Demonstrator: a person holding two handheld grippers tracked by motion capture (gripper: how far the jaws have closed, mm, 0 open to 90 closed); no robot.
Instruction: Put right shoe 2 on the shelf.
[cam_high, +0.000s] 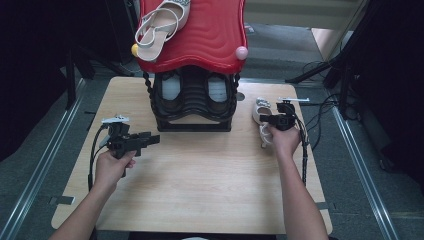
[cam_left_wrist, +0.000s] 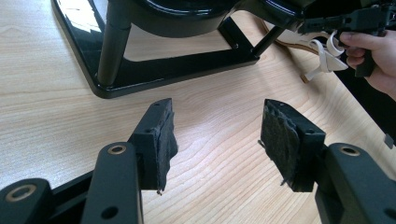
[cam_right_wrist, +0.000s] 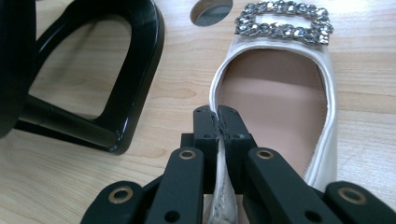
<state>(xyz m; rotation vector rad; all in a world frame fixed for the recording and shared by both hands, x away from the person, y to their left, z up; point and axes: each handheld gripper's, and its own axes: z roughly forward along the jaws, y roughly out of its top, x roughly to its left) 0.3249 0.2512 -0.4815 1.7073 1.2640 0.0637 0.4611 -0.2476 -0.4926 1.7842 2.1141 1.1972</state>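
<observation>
Right now, right gripper (cam_right_wrist: 218, 122) fingers clamped on white shoe (cam_right_wrist: 275, 93) rim at centre frame, left gripper (cam_left_wrist: 217, 140) fingers spread over bare tabletop (cam_left_wrist: 219, 186)

Gloss, grain and sparkle
Cream shoe (cam_right_wrist: 322, 140) smooth leather-like, buckle glittery; rack (cam_right_wrist: 116, 93) glossy black; counter (cam_right_wrist: 70, 186) matt wood grain.

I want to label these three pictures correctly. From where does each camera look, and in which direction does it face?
High view: above the person's side, facing forward and down on the table; both forearms show.
Left gripper view: rides the left gripper, looking along its open jaws toward the black rack; the other hand shows.
Right gripper view: rides the right gripper, jaws shut on the white shoe.
All three views share rack and shoe.
</observation>
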